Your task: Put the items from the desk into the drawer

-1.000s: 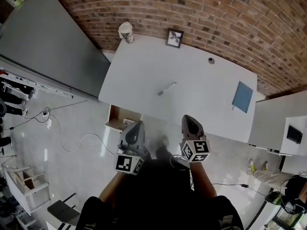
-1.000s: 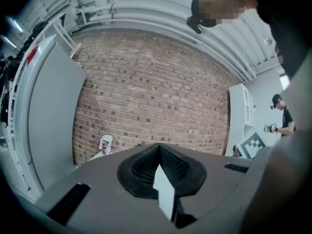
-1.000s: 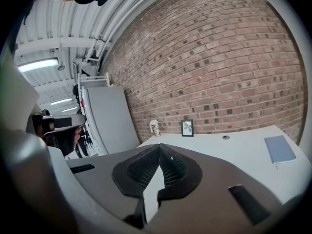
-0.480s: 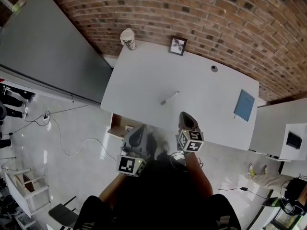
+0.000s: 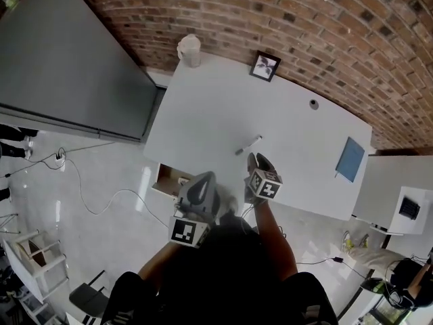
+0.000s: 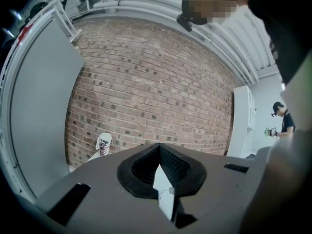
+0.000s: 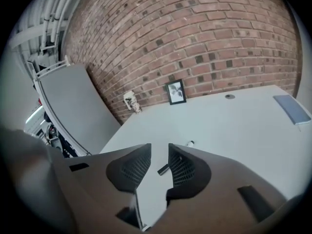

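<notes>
The left gripper (image 6: 159, 147), jaws pressed together on nothing, hangs short of the near edge of the desk (image 5: 203, 114), beside the drawer (image 5: 166, 176). The right gripper (image 7: 160, 149), jaws parted and empty, reaches over that edge; the pen (image 5: 248, 145) lies just beyond on bare white surface. Well apart, a blue notebook (image 5: 350, 159) sits by the right edge, and a picture frame (image 5: 264, 66) and cup (image 5: 189, 49) by the far edge

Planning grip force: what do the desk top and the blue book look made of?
White rectangular desk top: likely smooth matt laminate or painted board, even and grainless. Flat blue book: matt cover, perhaps card or cloth; too small to tell.
</notes>
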{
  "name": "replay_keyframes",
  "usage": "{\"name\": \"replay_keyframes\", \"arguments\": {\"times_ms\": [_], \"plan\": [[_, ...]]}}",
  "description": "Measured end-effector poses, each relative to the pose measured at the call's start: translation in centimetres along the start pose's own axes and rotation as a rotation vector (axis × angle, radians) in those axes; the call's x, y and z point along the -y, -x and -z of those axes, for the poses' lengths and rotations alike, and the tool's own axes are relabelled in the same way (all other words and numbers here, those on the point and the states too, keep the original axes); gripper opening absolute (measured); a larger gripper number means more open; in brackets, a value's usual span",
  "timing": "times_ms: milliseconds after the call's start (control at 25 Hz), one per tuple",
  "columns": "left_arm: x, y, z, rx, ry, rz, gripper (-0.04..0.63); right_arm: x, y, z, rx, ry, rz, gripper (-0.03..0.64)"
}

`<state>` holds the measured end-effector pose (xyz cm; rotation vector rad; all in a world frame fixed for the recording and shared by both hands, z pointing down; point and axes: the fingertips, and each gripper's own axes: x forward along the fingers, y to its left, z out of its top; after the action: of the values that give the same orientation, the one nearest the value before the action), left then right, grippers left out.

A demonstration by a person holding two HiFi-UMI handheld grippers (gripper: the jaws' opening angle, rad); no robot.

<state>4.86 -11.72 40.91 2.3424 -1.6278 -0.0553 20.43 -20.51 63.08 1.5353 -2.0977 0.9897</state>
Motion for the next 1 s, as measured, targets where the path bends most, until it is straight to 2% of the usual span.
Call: {"name": "replay_keyframes", "arguments": {"times_ms": [400,1000], "plan": [[-3.2,-2.0,1.1,-0.043,0.030,-0.003,-0.006,2.5,-6.5,4.3,-0.165,-0.087,0.104,0.167],[-5.7,-3.3,1.8,-0.070,0.069,-0.027,-0.006,4.5,-10.9,7.8,-0.297,-0.055,0.225,0.188]]}}
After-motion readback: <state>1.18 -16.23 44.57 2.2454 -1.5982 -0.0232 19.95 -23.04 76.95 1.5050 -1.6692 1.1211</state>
